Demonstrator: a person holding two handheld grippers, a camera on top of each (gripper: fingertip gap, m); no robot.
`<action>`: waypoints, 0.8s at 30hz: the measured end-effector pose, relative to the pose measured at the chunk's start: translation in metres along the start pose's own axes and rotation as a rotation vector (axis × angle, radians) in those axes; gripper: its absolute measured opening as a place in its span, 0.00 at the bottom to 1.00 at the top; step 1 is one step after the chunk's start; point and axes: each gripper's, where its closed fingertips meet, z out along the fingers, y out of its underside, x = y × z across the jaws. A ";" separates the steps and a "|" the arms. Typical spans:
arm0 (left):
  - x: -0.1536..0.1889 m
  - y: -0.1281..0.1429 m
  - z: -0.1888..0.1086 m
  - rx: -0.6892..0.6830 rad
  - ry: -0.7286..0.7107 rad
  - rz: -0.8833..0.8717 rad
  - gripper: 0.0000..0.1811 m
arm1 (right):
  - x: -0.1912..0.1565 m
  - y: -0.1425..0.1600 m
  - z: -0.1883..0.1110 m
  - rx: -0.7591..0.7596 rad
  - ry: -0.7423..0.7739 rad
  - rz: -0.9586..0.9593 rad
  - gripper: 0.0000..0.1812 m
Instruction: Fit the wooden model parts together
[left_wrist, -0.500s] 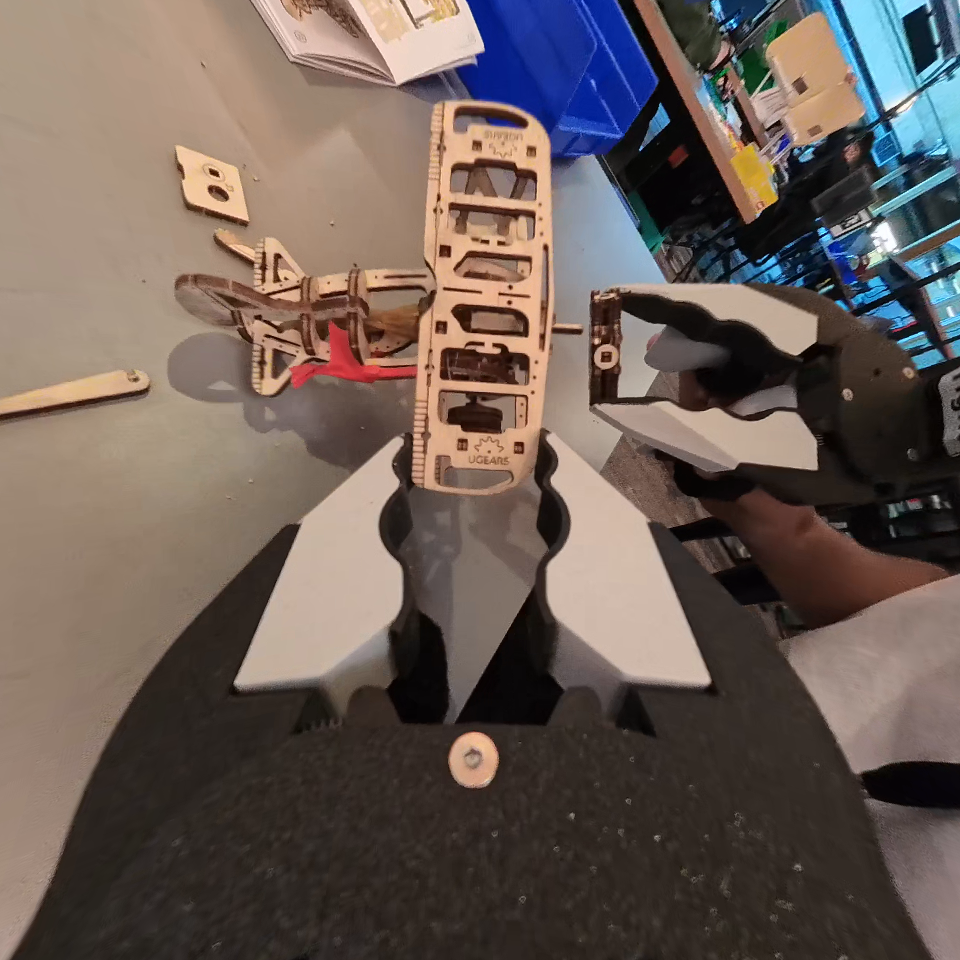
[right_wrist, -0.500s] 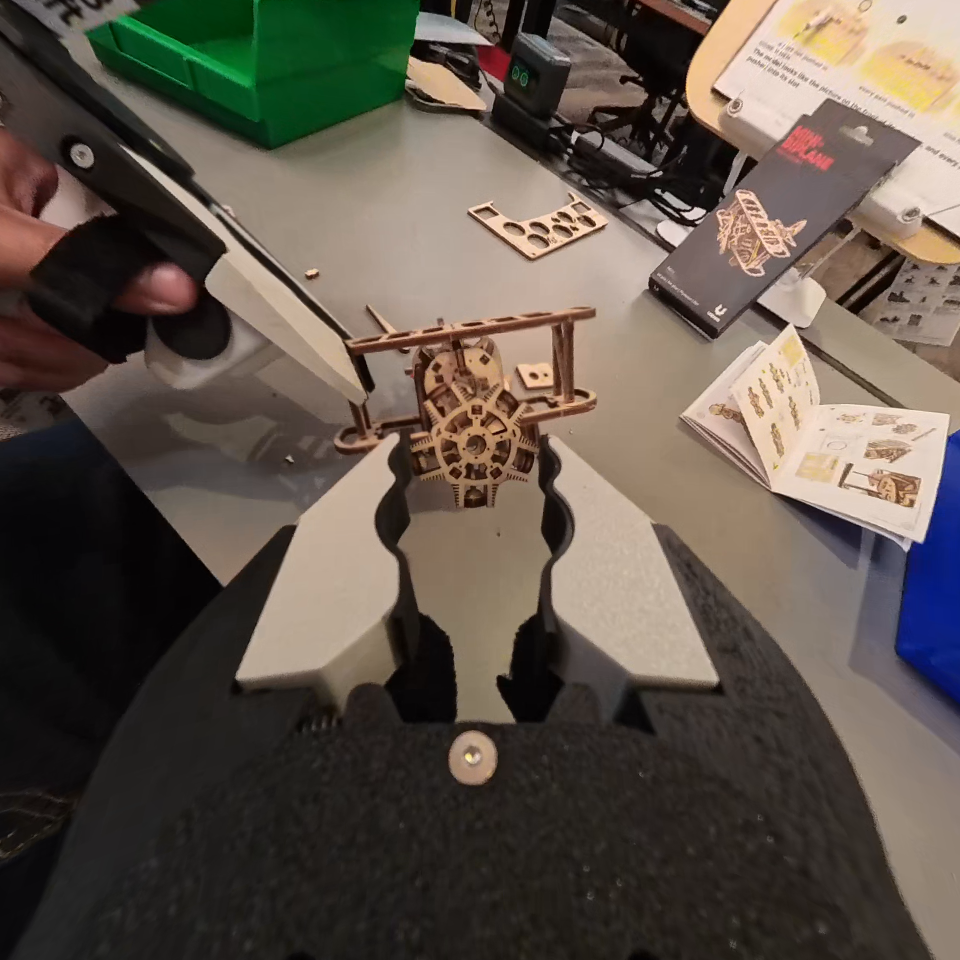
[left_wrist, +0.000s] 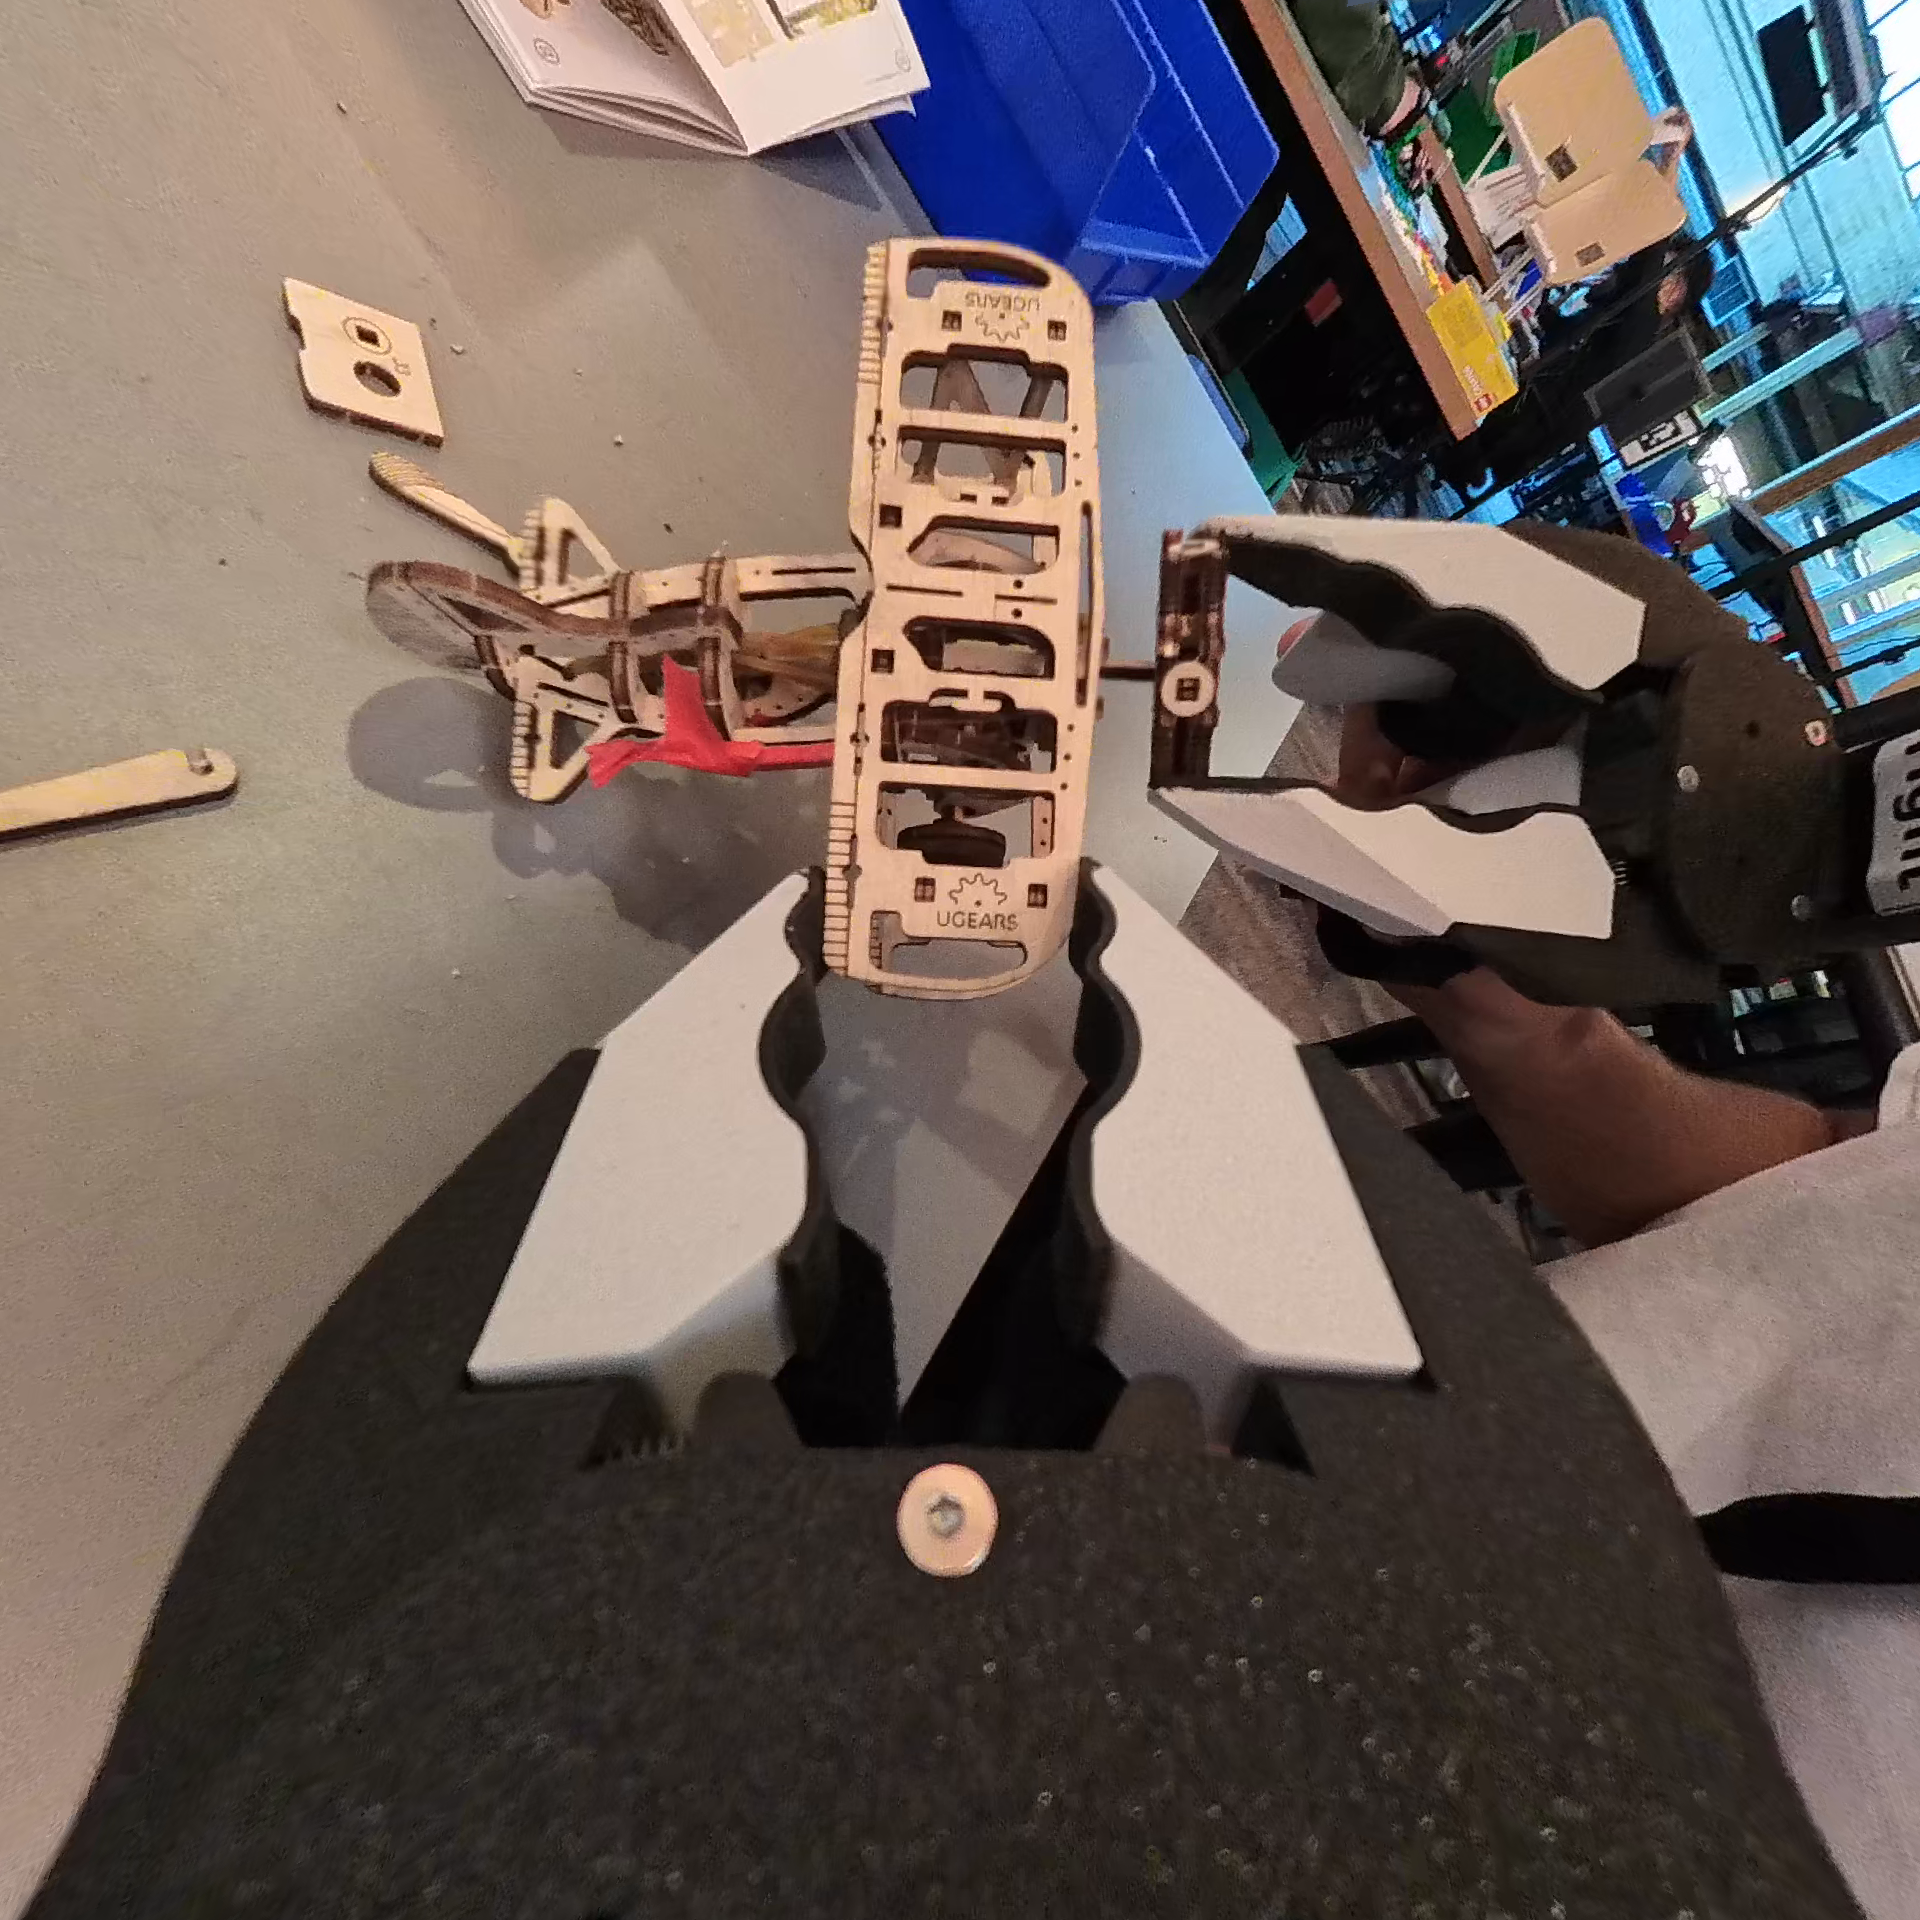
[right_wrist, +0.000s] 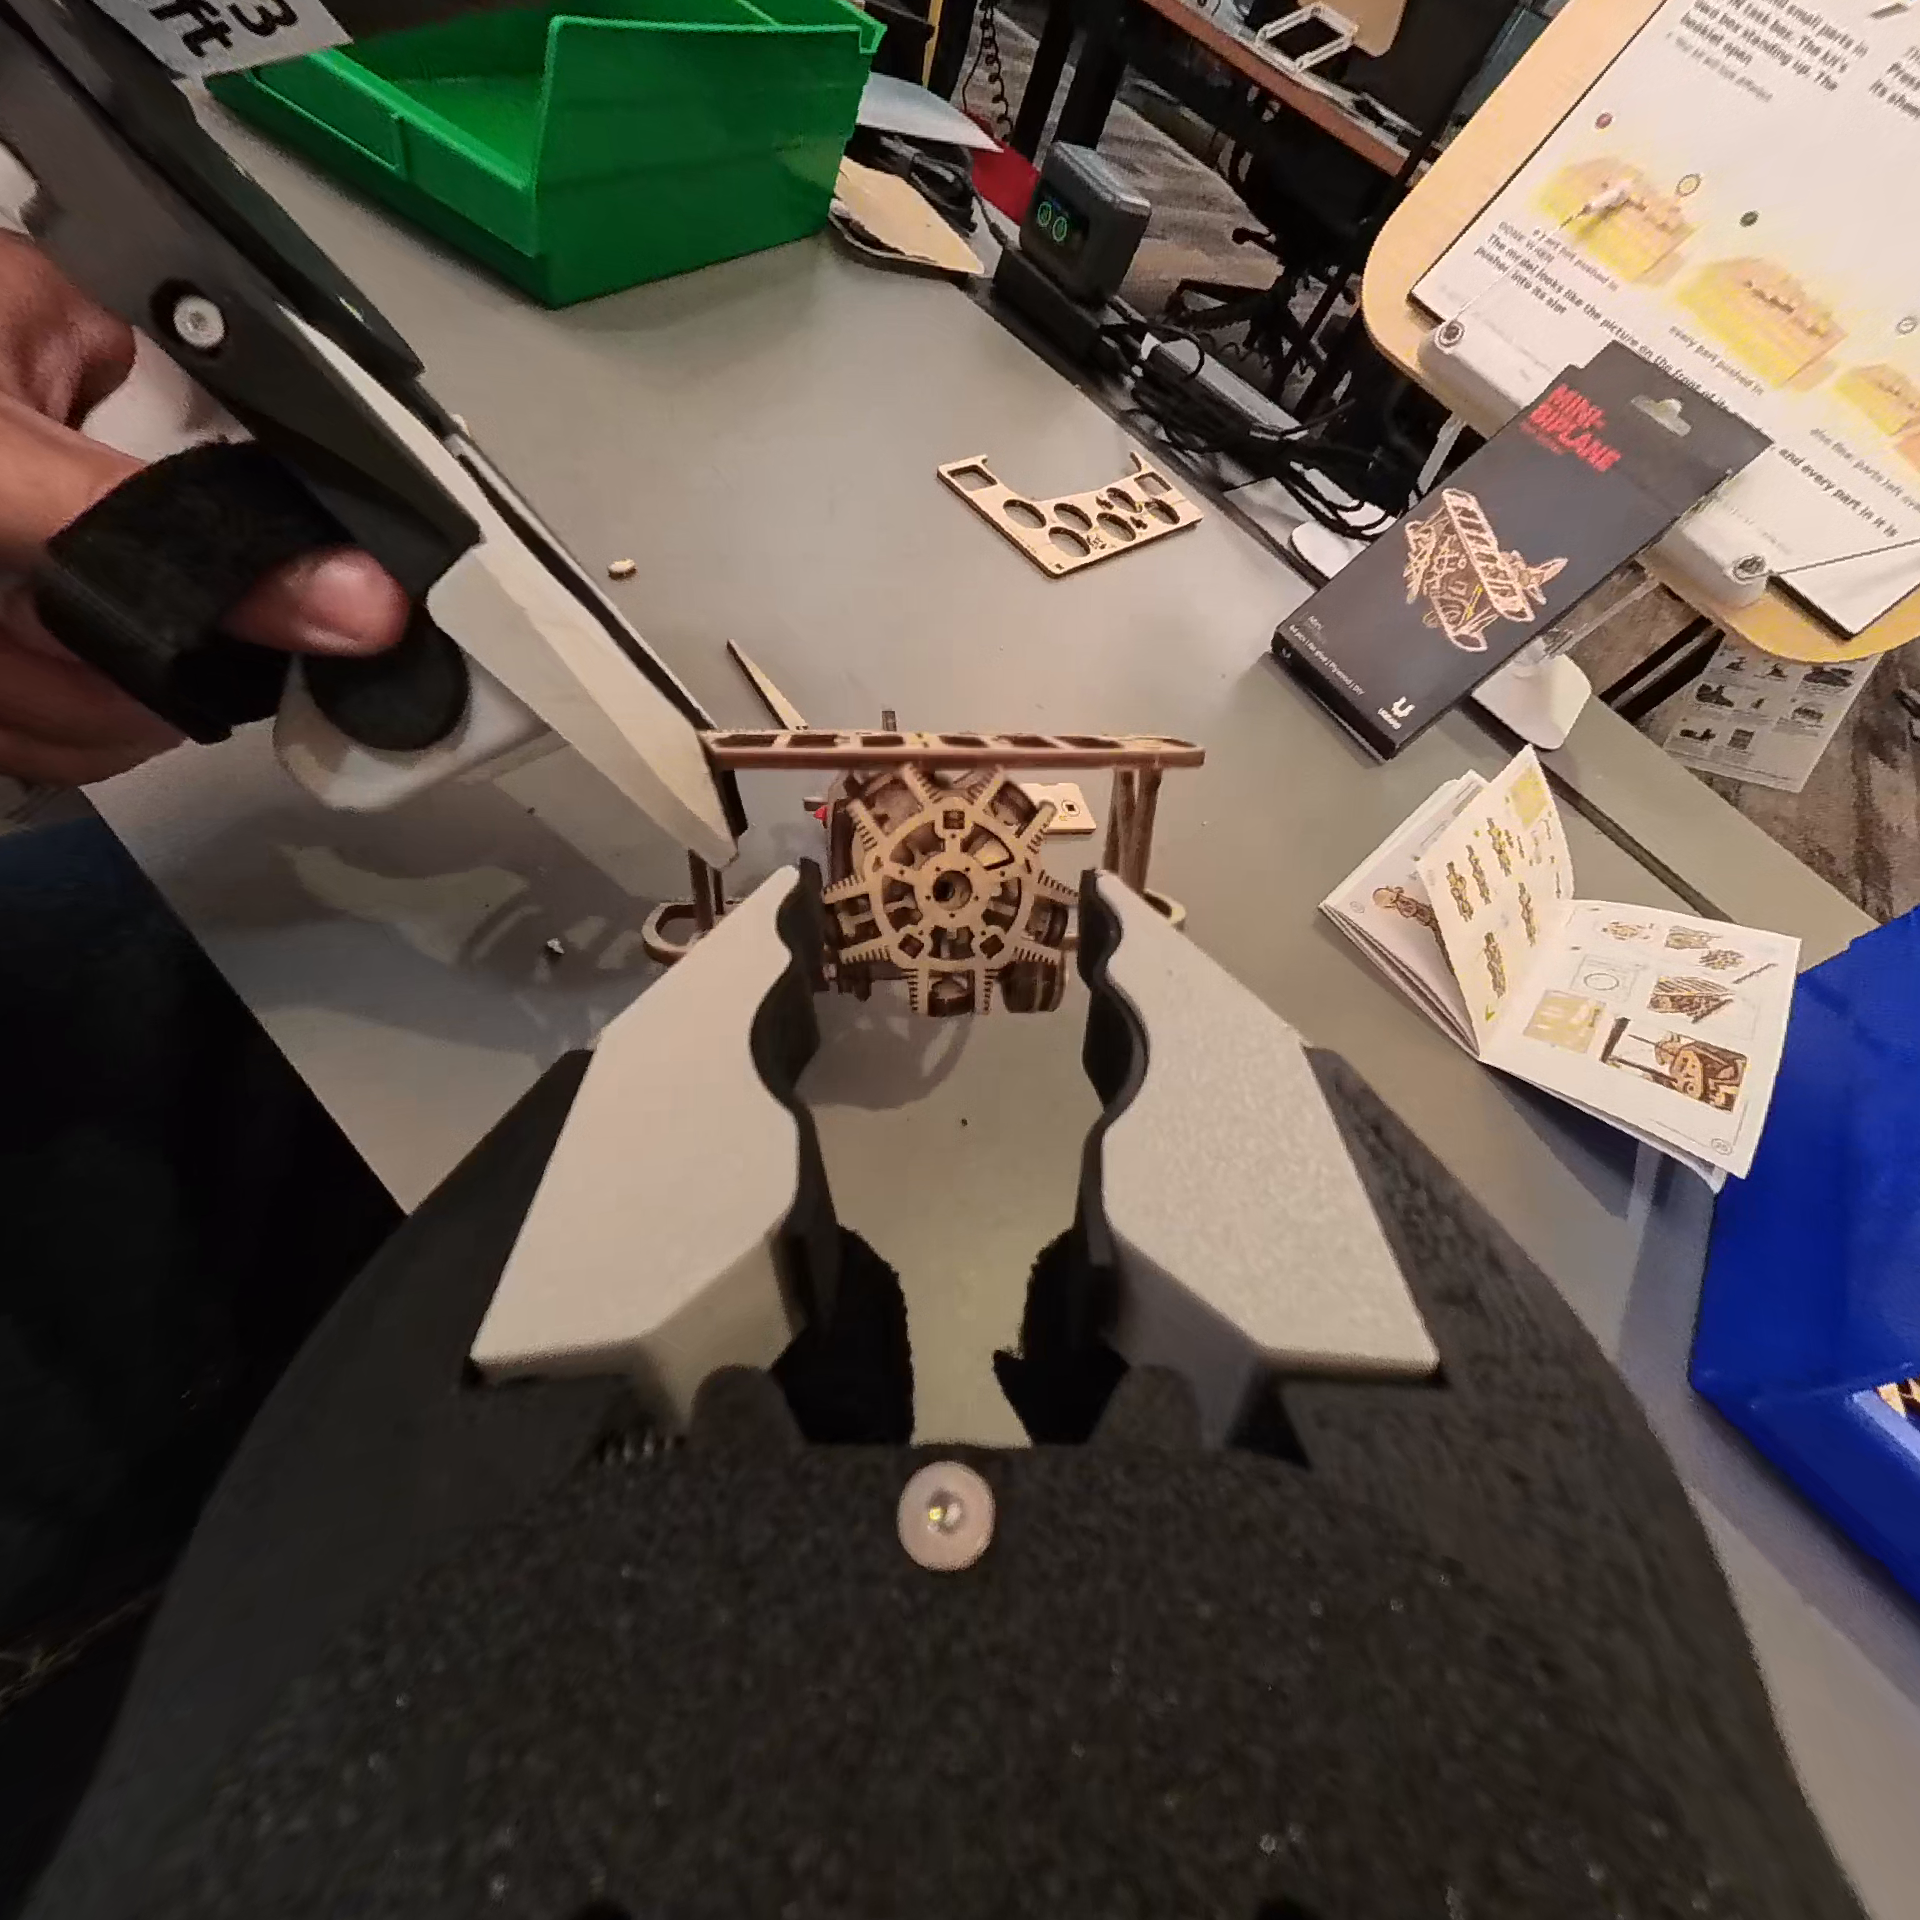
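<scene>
Through my left wrist view, my left gripper (left_wrist: 948, 935) has its fingers spread apart around the near tip of the biplane's (left_wrist: 966, 613) top wing; I cannot tell whether the pads touch the wing's edges. The biplane stands on the grey table (left_wrist: 208, 1039), tail pointing left, with a red strip (left_wrist: 675, 727) under its body. My right gripper (left_wrist: 1179, 665) comes in from the right, clamped on a dark wooden engine disc (left_wrist: 1188, 655) held edge-on, just beside the plane's nose where a thin shaft sticks out. A loose wooden stick (left_wrist: 114, 790) lies at the left, a small square offcut (left_wrist: 364, 364) farther back, and a booklet (left_wrist: 717, 62) and a blue bin (left_wrist: 1060, 125) at the far edge.

Through my right wrist view, my right gripper (right_wrist: 945, 925) grips the round engine disc (right_wrist: 945, 894) between its fingertips, face-on to the camera and in front of the biplane's (right_wrist: 951, 748) nose. The plane's two wings run crosswise behind it. My left gripper (right_wrist: 717, 821) reaches from the upper left, its tip at the left end of the upper wing. On the table (right_wrist: 727, 416) behind lie a cut-out wooden sheet (right_wrist: 1070, 514), a green bin (right_wrist: 582, 135), a black box (right_wrist: 1507, 551), and the open booklet (right_wrist: 1558, 977) on the right beside the blue bin (right_wrist: 1849, 1247).
</scene>
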 end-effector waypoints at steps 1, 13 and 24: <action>0.001 0.000 0.000 0.000 0.008 -0.007 0.24 | -0.001 0.000 0.000 0.001 -0.005 0.004 0.26; 0.001 0.001 0.001 -0.012 0.006 -0.001 0.24 | 0.001 0.001 0.001 0.002 -0.010 0.009 0.26; 0.006 0.001 0.001 -0.013 0.046 -0.020 0.24 | -0.001 0.001 0.003 0.015 0.004 -0.038 0.26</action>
